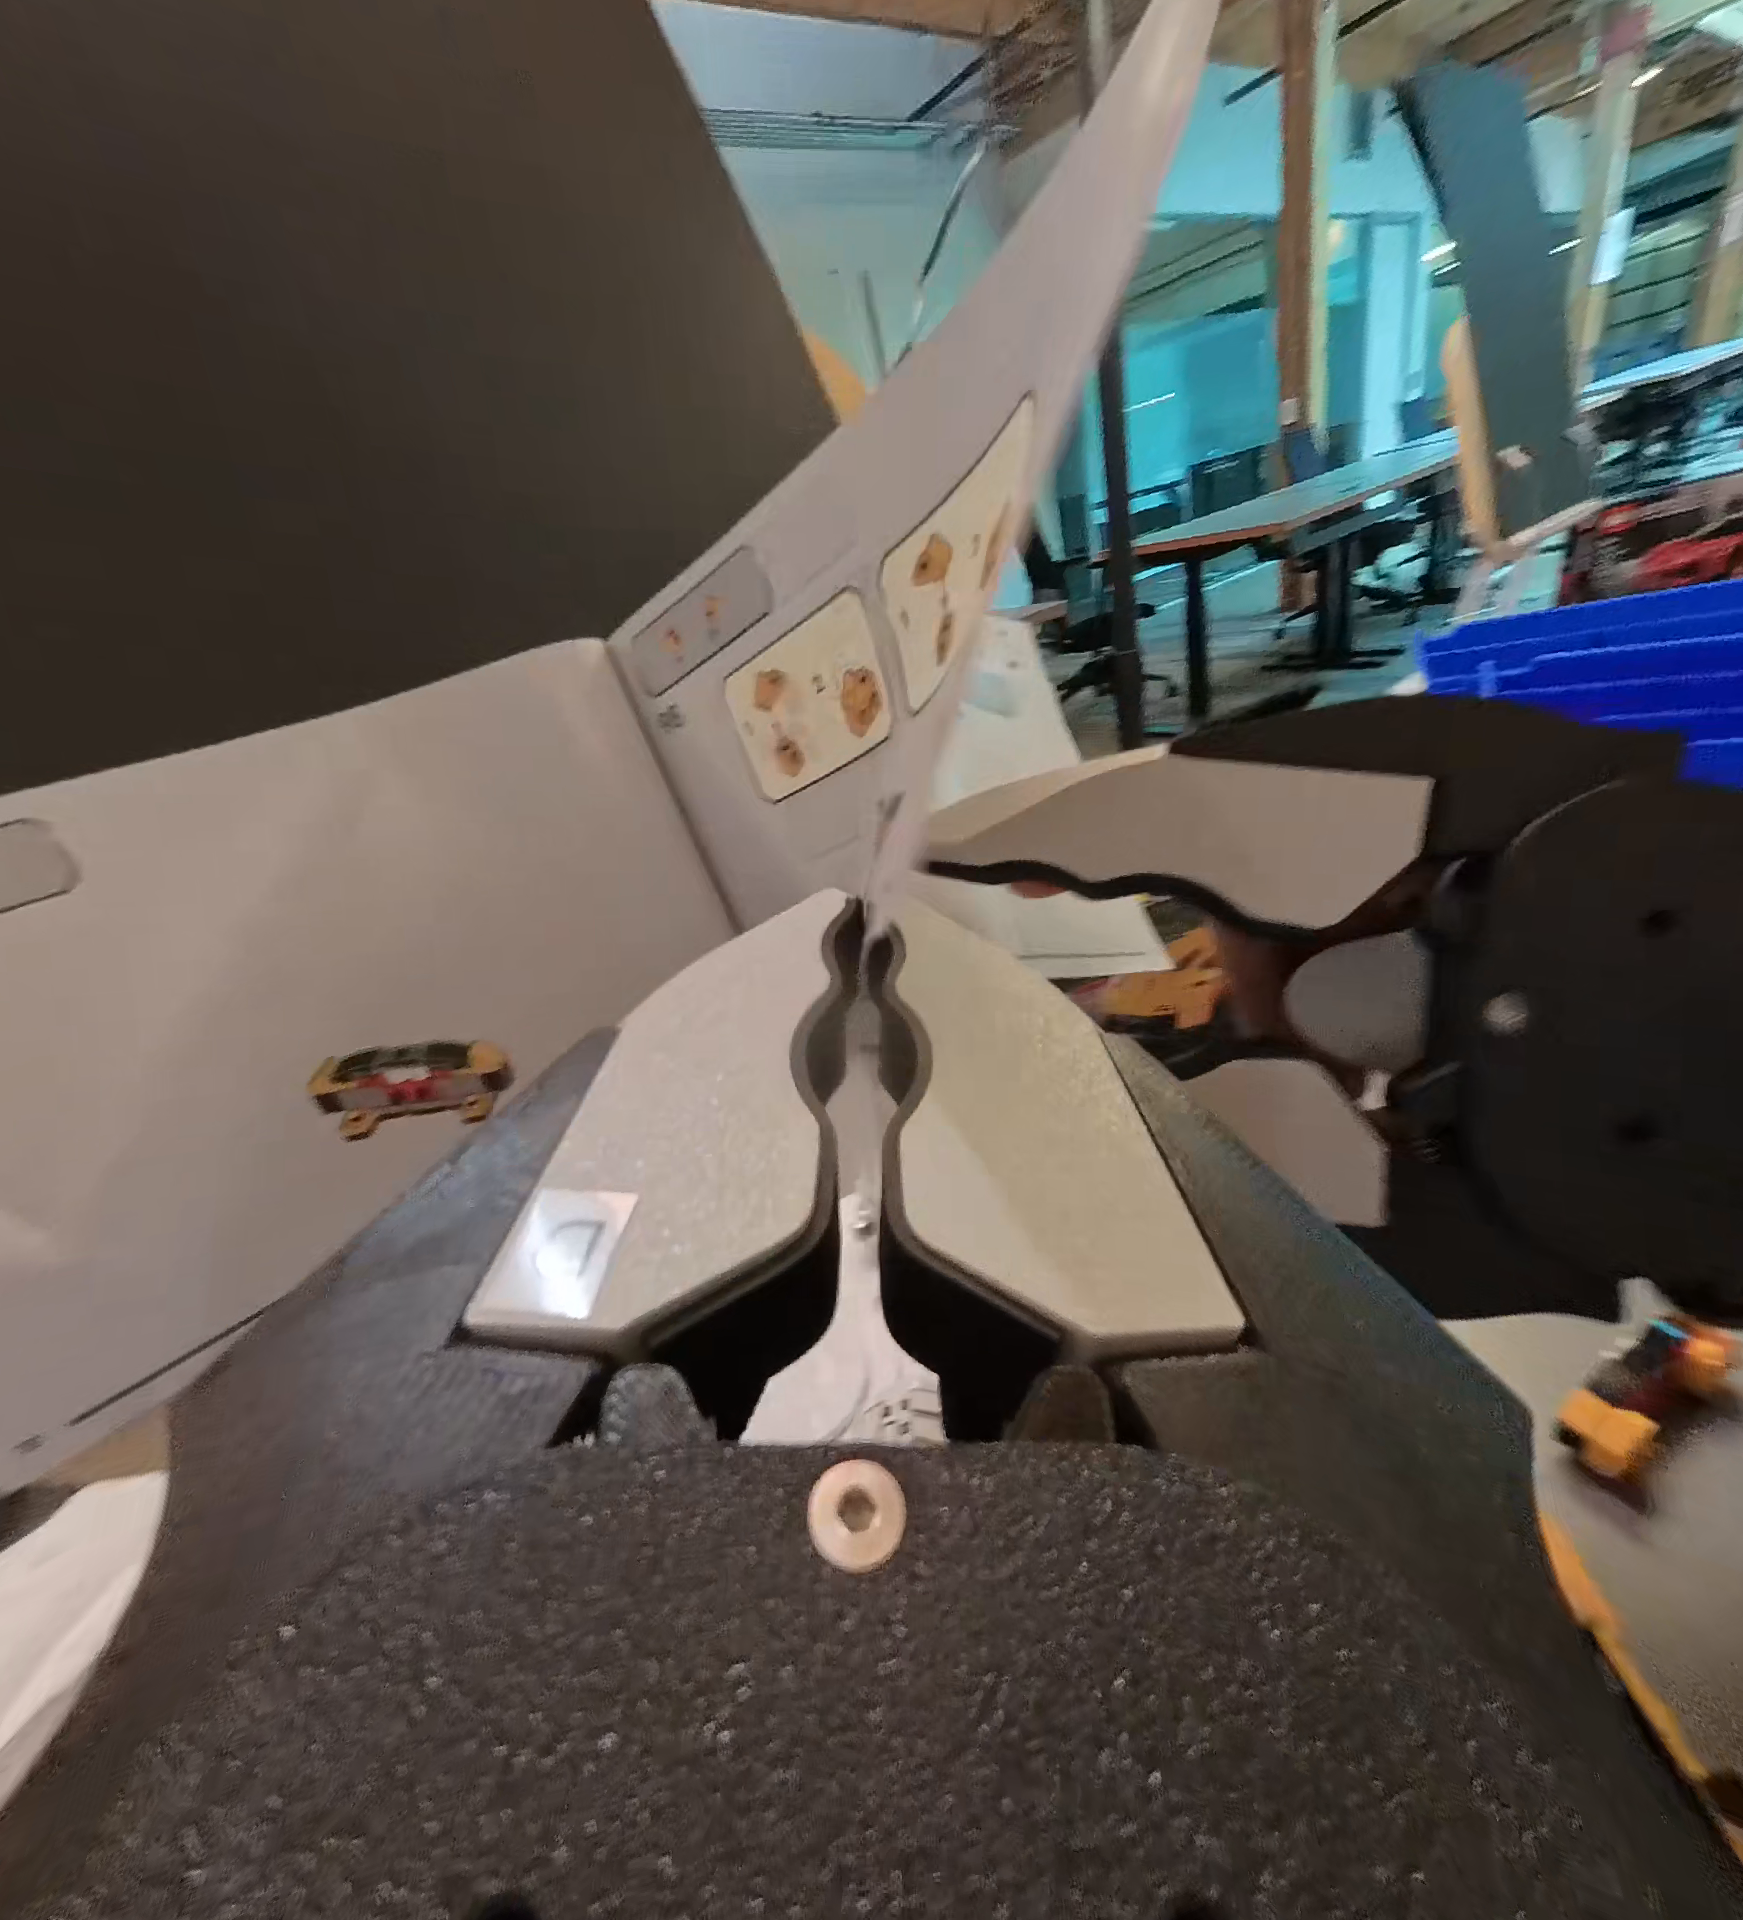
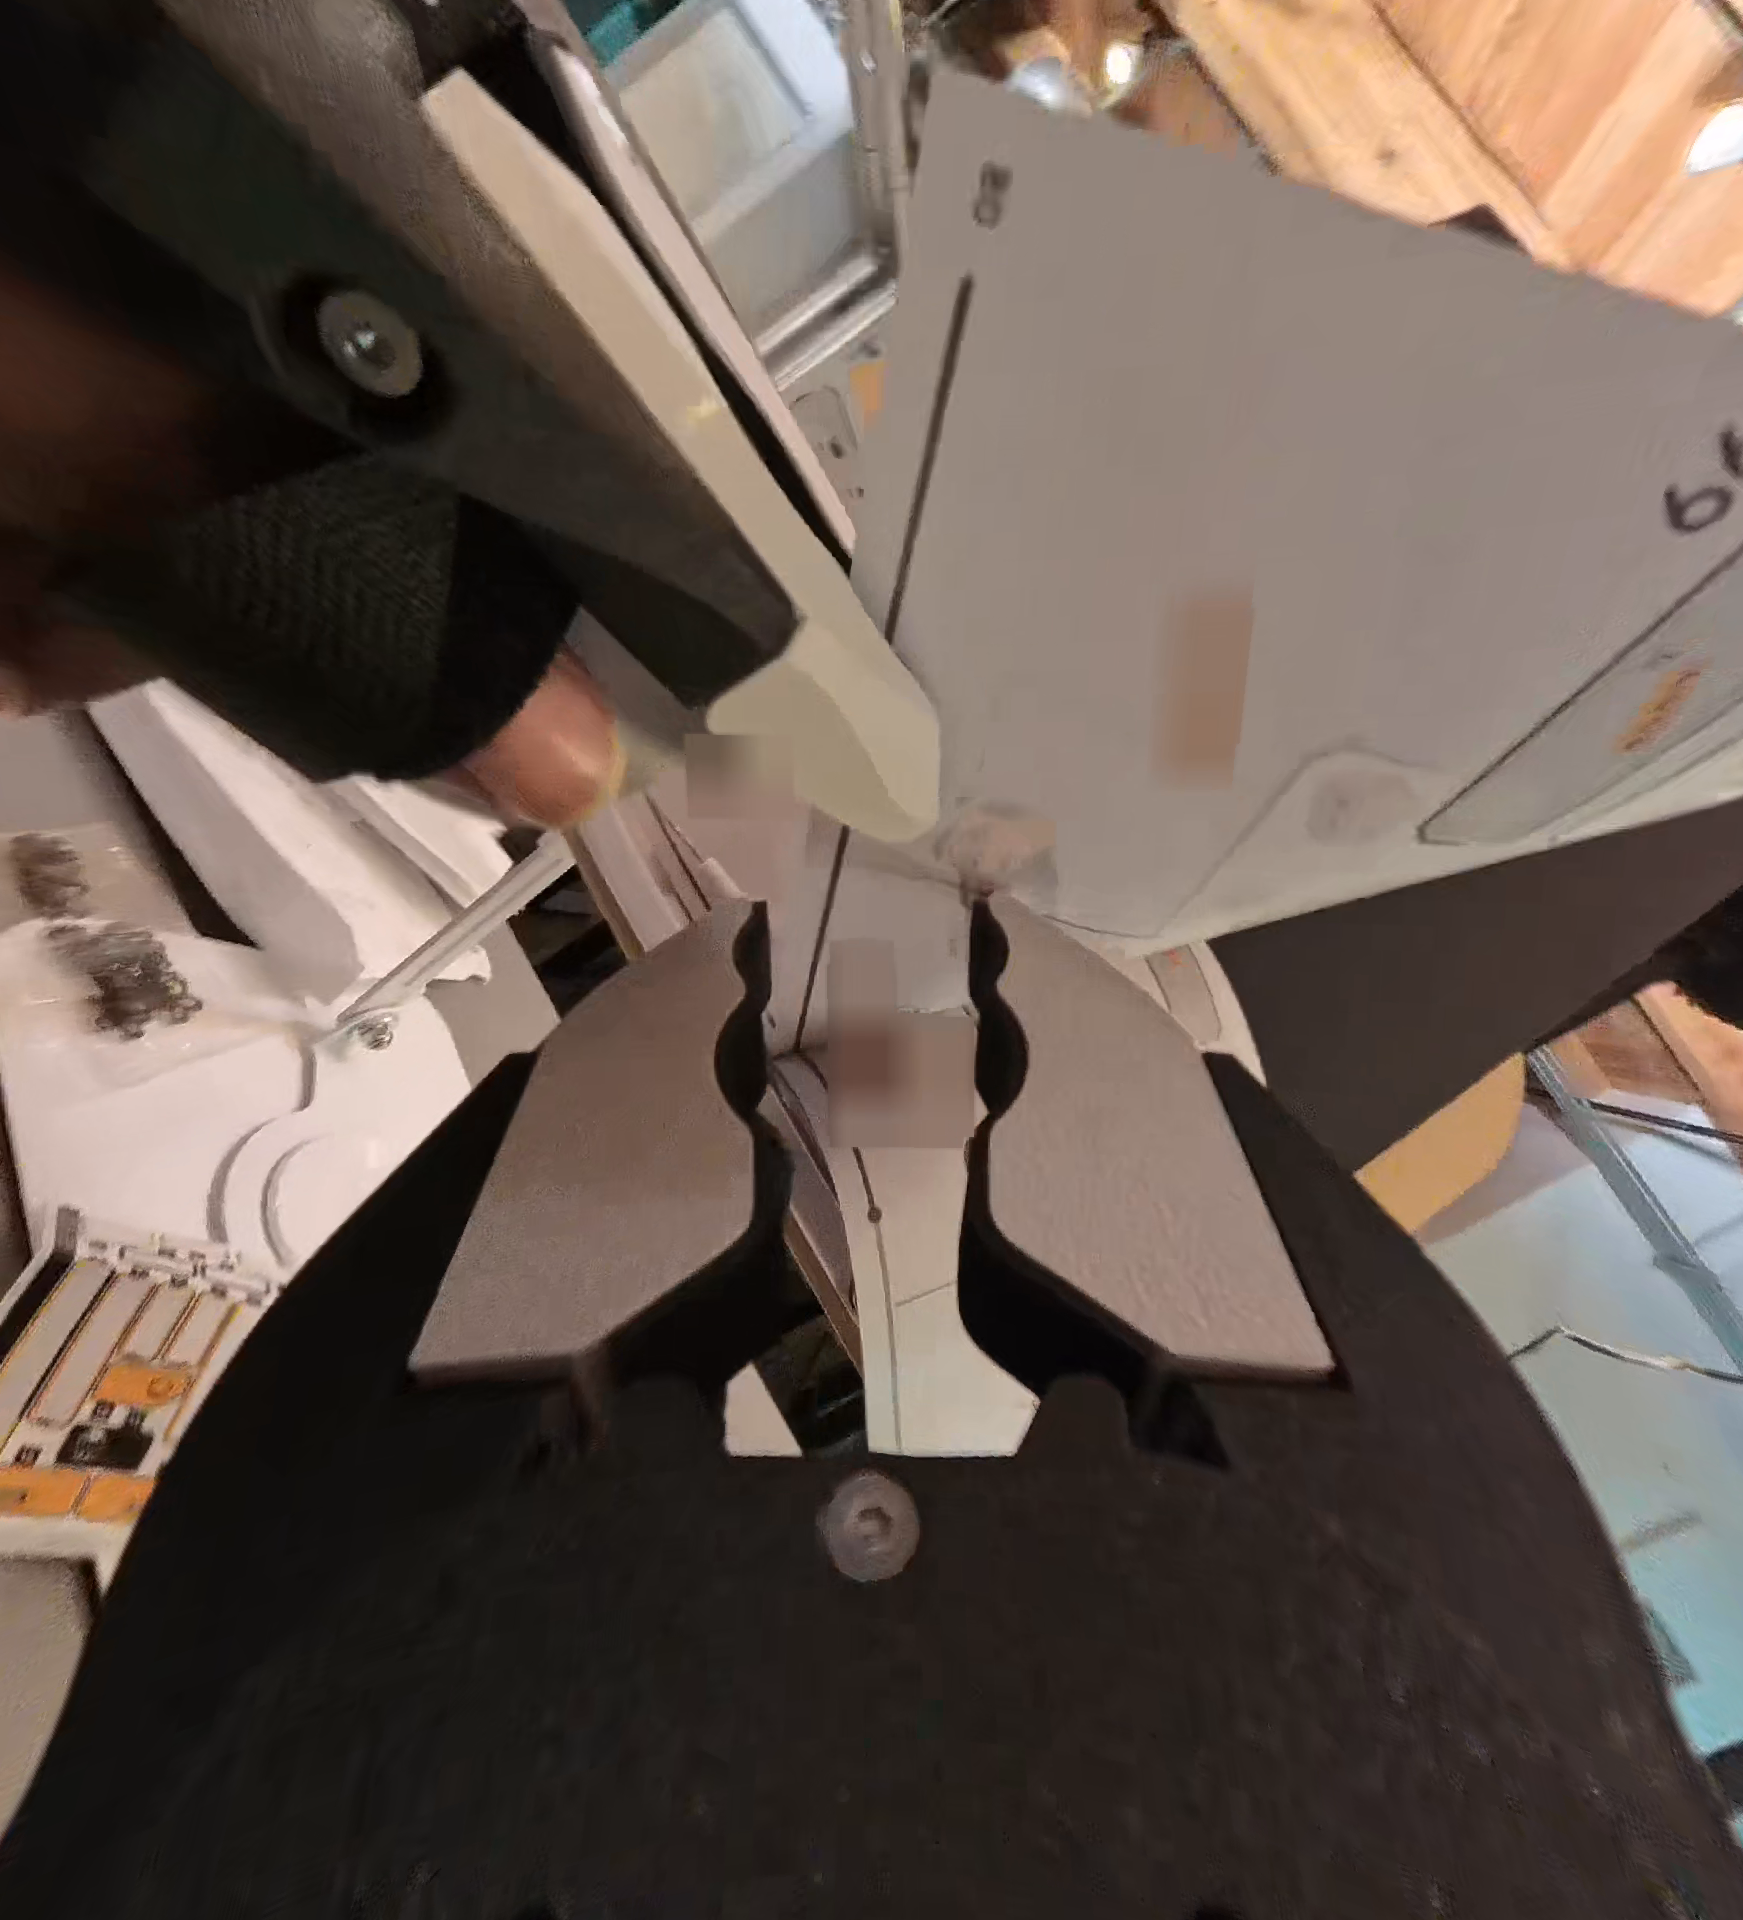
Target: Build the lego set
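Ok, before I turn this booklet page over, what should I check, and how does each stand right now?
1. Left gripper pinching the lifted page: ok, shut on its lower edge.
2. Right gripper open: ok, fingers apart.
3. Page seated between the right gripper's fingers: cannot tell; paper shows in the gap.
4. Booklet lying open: ok.
5. Small lego build clear of the page: ok, off to the right.

left gripper [image 1: 872, 920] fingers pinched together at the tips, right gripper [image 2: 872, 914] fingers parted
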`<action>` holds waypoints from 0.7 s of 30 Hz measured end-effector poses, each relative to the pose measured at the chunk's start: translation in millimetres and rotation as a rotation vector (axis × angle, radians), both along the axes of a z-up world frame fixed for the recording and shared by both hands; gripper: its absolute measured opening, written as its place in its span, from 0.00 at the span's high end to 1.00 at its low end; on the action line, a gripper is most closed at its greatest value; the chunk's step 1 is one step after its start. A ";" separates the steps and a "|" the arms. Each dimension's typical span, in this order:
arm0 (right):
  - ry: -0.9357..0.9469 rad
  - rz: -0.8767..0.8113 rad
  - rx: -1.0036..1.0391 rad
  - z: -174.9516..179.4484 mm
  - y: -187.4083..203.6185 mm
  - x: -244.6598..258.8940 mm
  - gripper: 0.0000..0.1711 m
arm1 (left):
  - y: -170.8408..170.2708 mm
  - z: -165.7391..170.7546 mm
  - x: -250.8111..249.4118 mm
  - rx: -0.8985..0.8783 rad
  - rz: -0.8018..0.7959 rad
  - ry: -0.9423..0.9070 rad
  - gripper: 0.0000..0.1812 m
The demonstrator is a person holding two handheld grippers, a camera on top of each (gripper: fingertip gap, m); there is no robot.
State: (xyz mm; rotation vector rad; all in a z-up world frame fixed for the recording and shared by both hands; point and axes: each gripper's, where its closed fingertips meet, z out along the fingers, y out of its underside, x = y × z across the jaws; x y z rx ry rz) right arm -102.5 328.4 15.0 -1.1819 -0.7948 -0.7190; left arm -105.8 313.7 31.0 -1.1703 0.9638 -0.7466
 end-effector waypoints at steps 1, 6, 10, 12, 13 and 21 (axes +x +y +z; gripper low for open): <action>0.022 -0.009 0.020 1.9 0.0 0.4 0.79 | -6.0 0.8 3.1 -0.022 -0.042 -0.001 0.99; 0.150 -0.044 0.043 5.5 1.4 10.9 0.83 | -33.3 6.6 6.9 -0.066 -0.200 -0.027 0.92; 0.264 -0.024 0.049 11.2 -5.5 20.8 0.88 | -48.6 15.3 -7.1 -0.010 -0.264 -0.044 0.86; 0.360 -0.004 0.028 10.4 -11.1 30.3 0.89 | -37.8 15.8 -20.8 0.004 -0.212 -0.039 0.88; 0.411 0.010 0.012 8.9 -13.8 35.4 0.90 | -26.4 12.7 -26.6 -0.016 -0.167 -0.021 0.89; 0.719 0.069 -0.111 -8.8 -18.6 65.0 0.98 | 57.2 -32.9 -18.6 0.062 0.172 0.340 0.87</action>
